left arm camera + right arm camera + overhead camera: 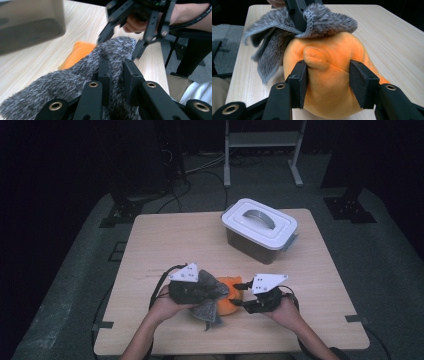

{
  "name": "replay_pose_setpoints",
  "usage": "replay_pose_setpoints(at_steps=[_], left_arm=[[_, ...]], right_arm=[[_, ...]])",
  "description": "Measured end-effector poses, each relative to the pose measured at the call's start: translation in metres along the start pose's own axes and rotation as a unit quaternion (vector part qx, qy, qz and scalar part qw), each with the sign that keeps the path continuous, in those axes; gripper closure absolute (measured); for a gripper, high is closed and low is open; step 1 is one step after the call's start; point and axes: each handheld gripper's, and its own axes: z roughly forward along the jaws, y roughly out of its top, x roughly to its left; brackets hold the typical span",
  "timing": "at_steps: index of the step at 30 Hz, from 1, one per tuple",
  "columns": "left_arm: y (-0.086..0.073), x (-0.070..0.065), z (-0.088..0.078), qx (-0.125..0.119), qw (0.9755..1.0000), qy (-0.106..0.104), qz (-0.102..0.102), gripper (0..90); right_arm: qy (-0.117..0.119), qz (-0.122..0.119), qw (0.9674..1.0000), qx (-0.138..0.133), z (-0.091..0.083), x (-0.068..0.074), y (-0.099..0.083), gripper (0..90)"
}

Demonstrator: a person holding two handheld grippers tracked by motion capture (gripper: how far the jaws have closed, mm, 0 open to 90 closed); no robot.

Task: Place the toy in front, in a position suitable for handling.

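Work in hand: wiping an orange plush toy [329, 75] with a grey cloth [75, 82], one tool in each hand.
Left gripper [202, 290]: its fingers [103, 75] are pinched nearly together on a fold of the cloth, which bunches up on both sides of them.
Right gripper [240, 294]: its fingers [298, 82] stand about half open around the toy; the pads press the plush from both sides, and the fabric creases between them.
Toy, place: near the front edge of the tabletop [165, 240], between the two grippers, resting on the wood.
Cloth, place: draped over the far top of the toy in the right gripper view, touching it, with a loose flap hanging down on one side.
Toy, handling: soft and light by the look of it; it dents under the pads, so it will likely squash rather than slip. The nap should give good friction. A hold across the full body, as now, seems steadier than one on the small raised bump.
Cloth, handling: limp, fluffy, light; it cannot push, only drag. Best held by a gathered fold so that a broad patch stays free for rubbing.
Risk: a hard rub could roll the toy in its soft grip, or the hanging flap could snag on the right fingers.
Box [259, 227]: lidded, with a handle, well apart at the back of the tabletop.
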Motion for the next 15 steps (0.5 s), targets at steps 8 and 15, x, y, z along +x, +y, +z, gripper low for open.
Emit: replay_pose_setpoints(at_steps=[8,15], left_arm=[[-0.015,0.015,-0.007,-0.006,0.9988,0.005,-0.047,78.3],[-0.007,0.010,-0.005,-0.014,0.9991,0.001,-0.041,78.3]], right_arm=[[-0.003,0.028,0.9996,-0.004,-0.004,-0.008,-0.003,37.5],[-0.007,0.022,0.9997,-0.001,0.000,-0.002,0.001,48.4]])
